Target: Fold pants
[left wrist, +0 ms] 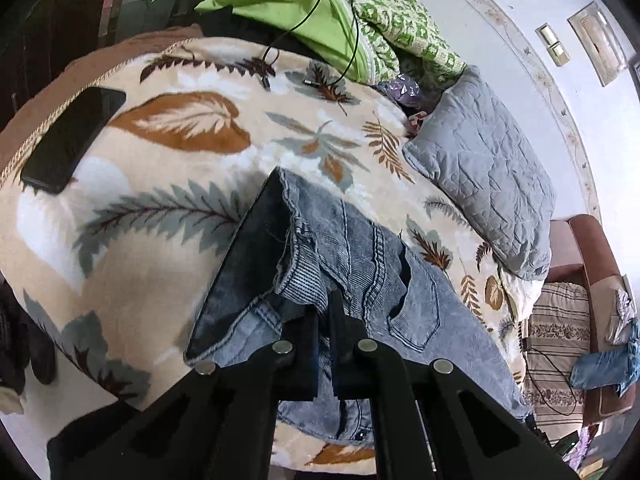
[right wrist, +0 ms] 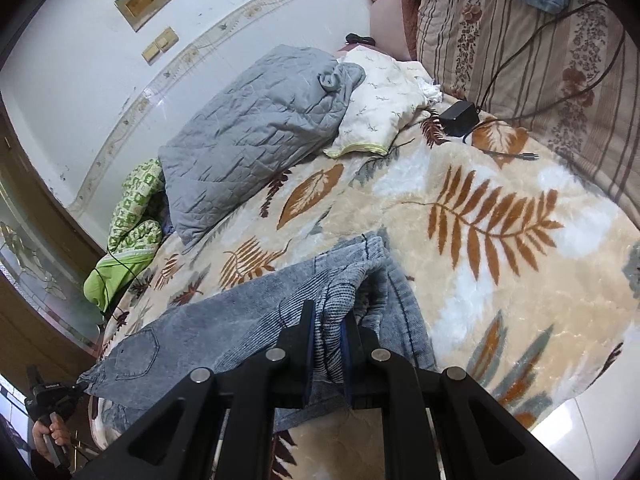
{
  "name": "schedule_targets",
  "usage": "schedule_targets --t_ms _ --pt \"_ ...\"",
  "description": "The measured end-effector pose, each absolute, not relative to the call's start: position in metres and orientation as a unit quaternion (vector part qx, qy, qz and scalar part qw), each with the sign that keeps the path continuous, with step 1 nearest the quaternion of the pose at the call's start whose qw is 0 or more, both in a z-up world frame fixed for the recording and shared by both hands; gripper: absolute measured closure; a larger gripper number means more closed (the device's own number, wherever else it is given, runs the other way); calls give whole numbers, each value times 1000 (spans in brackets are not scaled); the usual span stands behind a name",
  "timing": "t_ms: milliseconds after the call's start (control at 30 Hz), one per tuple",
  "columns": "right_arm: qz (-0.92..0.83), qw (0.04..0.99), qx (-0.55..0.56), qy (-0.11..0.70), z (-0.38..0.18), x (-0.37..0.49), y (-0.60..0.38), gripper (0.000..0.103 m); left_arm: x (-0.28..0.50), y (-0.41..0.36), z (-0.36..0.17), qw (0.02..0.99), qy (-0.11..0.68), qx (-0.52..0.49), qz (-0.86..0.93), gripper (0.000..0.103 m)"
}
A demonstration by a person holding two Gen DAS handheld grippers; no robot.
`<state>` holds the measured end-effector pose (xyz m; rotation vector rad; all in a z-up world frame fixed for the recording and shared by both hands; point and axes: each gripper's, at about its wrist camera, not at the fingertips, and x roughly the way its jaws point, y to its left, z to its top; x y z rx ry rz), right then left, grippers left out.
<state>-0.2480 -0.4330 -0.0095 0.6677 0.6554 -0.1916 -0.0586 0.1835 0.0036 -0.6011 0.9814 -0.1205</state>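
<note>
I see the pants (left wrist: 352, 264) on the blanket (left wrist: 168, 216), a pillow (left wrist: 480, 168) behind them, a phone (left wrist: 72, 140) at the blanket's left edge.

The pants (left wrist: 352, 248) are faded, ribbed denim. Under them, the blanket (left wrist: 168, 208) is plush fleece; the pillow (left wrist: 480, 168) beside is quilted, matt cloth.

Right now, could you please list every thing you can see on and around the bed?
jeans: one, washed blue, on blanket, held at both ends
blanket: one, cream with leaf print, covering bed
pillow: one, grey quilted, by the wall
phone: one, black, blanket edge
green cloth: one, far end
charger: one, black, with cable
left gripper: shut on jeans
right gripper: shut on jeans
hand: one, holding left gripper
</note>
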Motion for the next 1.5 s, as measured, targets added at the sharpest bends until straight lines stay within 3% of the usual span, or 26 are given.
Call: schedule_targets --t_ms 500,733,833,900,933,967,1067,1233,1267,1500 --pt "-110 881 325 325 -20 -268 -443 91 -102 214 14 859 438 -261 -29 101" --pt "-119 851 344 378 -48 -261 -448 87 -91 189 -29 809 517 -272 -61 101" --pt "-133 848 348 376 -40 -267 -452 72 -83 175 -43 787 540 -289 -79 101" --pt "-146 856 333 367 -27 -273 -454 55 -75 169 -48 779 540 -306 -93 98" --pt "-149 860 329 360 -21 -276 -454 37 -71 167 -49 776 541 -309 -95 96" --pt "-156 865 324 349 -14 -281 -455 30 -68 165 -50 773 544 -312 -94 91" --pt "-159 874 325 324 0 -291 -457 30 -60 159 -50 771 544 -317 -97 86" --pt "-129 860 344 354 -5 -280 -453 30 -51 153 -43 786 521 -315 -105 86" --pt "-132 857 348 357 -6 -275 -454 30 -49 151 -43 788 520 -315 -103 91" --pt "-125 837 362 390 -27 -208 -489 30 -42 140 -46 798 514 -299 -96 95"
